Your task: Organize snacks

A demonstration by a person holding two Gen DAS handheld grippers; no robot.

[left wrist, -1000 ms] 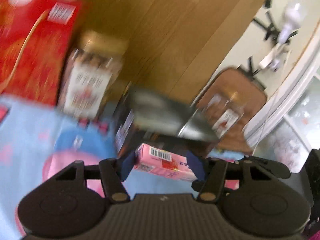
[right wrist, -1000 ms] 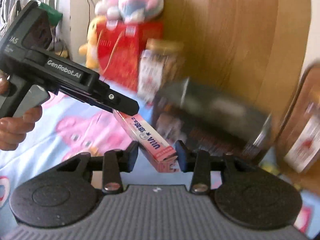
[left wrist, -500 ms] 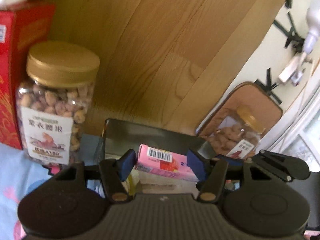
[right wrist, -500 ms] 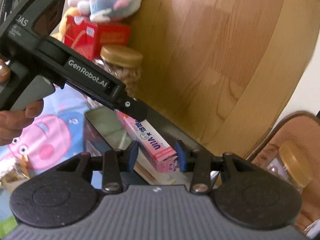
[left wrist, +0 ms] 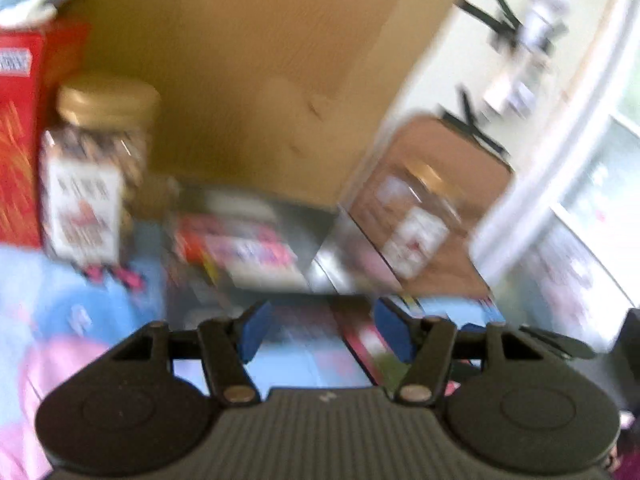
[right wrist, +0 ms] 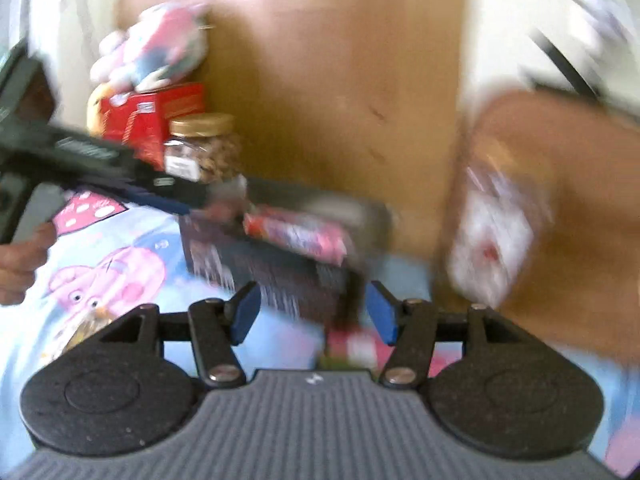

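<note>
Wood panelling backs a blue cartoon-print cloth (right wrist: pixel 132 248), where a dark box (right wrist: pixel 288 256) sits open-topped against the wall with a pink snack pack (right wrist: pixel 296 236) lying in it. Both views are smeared by motion, so fine detail is lost. A nut jar (left wrist: pixel 96 172) and a red carton (left wrist: pixel 20 136) stand beside the box on one side; a second jar (right wrist: pixel 496 236) stands on the other.

The left gripper (left wrist: pixel 326 330) has its blue pads spread with nothing between them. The right gripper (right wrist: pixel 312 312) is opening its jaws, and they too are empty, with only the box front and the cloth showing through the gap. In the right view a hand (right wrist: pixel 20 256) holds the left gripper just beside the box rim.

The pack looks delivered, so the step in hand is likely the retreat. Done well, both tools back off straight and level, clear of the box wall (a nudge could shift the box or tip the jar next to it). A red-and-green packet (right wrist: pixel 352 350) lies on the cloth near the right gripper, probably the next pick; the jaws should be spread fully before they go to it.
</note>
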